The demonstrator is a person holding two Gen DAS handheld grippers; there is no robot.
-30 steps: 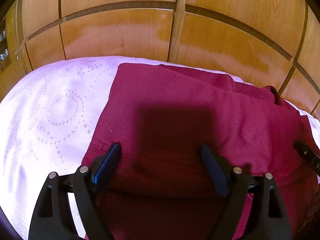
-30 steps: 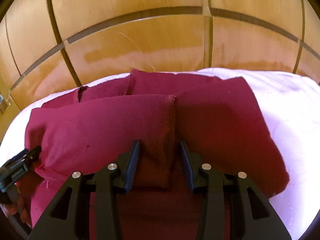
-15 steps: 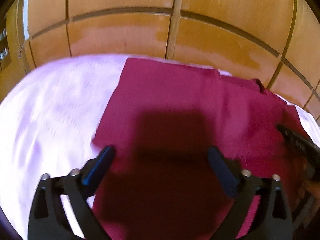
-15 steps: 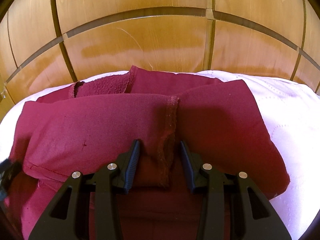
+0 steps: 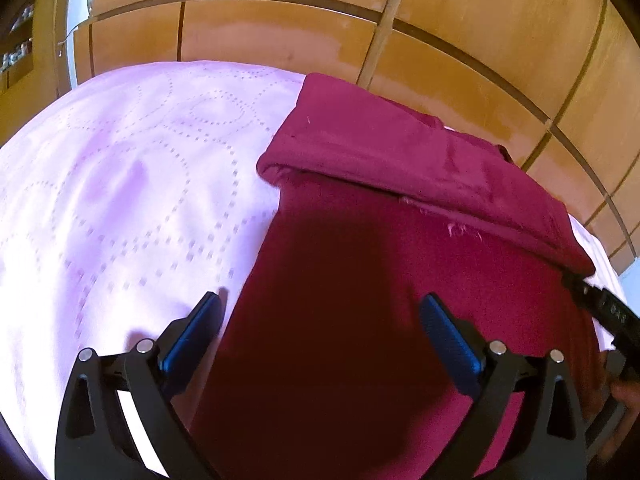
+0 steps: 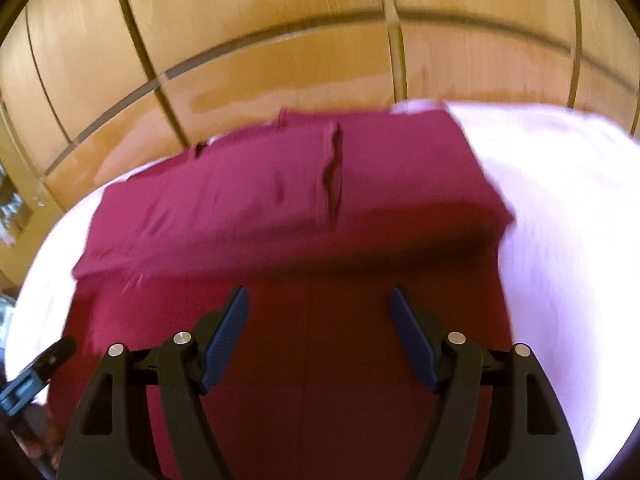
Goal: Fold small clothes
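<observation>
We've just let go: right tongs (image 6: 318, 336) opened off the maroon garment (image 6: 280, 200), left tongs (image 5: 320, 340) spread wide, both empty. Folded flap now lies across frame centre on the bed (image 5: 120, 200); this fold looks done.

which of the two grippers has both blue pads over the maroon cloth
The right gripper: both pads sit over the maroon folded garment. The left gripper has one pad over the pale pink quilted bedcover.

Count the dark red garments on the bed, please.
1: a dark red garment lies on the pink bedspread, its far part folded over. Others may hide underneath.
</observation>
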